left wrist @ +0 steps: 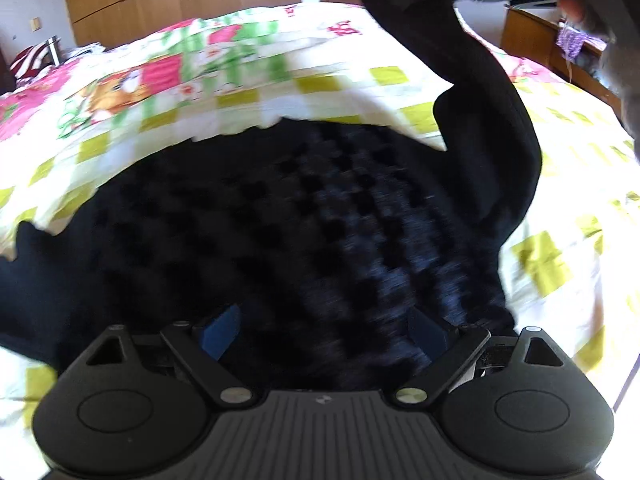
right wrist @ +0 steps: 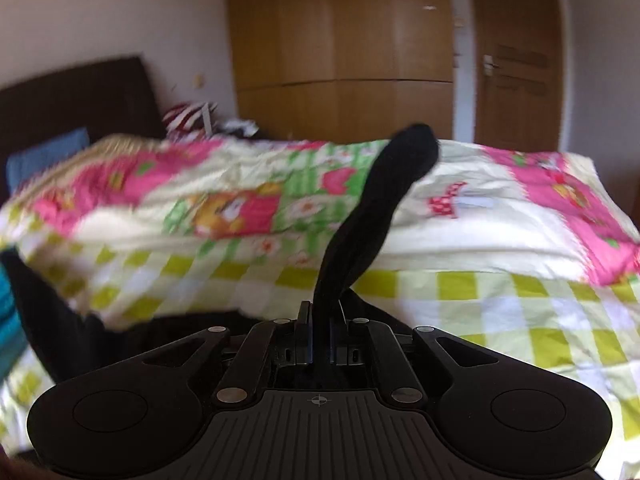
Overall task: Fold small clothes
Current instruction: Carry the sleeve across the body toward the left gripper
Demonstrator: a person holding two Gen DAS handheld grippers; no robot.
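- A dark navy-black knitted garment with a raised checked texture [left wrist: 304, 220] lies spread on the bed, close under the left wrist camera; both views are motion-blurred.
- One long black sleeve of it [left wrist: 480, 92] rises off the bed and is held up at the top right of the left view.
- The right gripper [right wrist: 320, 340] has its fingers closed tight on that sleeve; the loose end [right wrist: 400, 168] stands up and curls over in front of the camera.
- The left gripper [left wrist: 324, 332] hovers low over the garment's body with its blue-padded fingers [left wrist: 220, 332] spread wide apart, nothing between them.
- The bed is covered by a cream quilt printed with yellow-green checks, pink panels and cartoon figures [right wrist: 500, 292]; the garment lies near its near edge, the far half bare.
- A dark brown headboard [right wrist: 72, 96] stands at the bed's left end, with a blue pillow [right wrist: 48, 156] below it.
- A red-and-white striped cloth [right wrist: 188, 114] sits past the bed's far left corner.
- Behind the bed runs a tall wooden wardrobe [right wrist: 340, 48], and to its right a wooden door with a metal handle [right wrist: 516, 68].
- A low wooden piece of furniture with a purple cloth on it [left wrist: 536, 36] stands beyond the bed's right edge.
- The walls are plain and pale.
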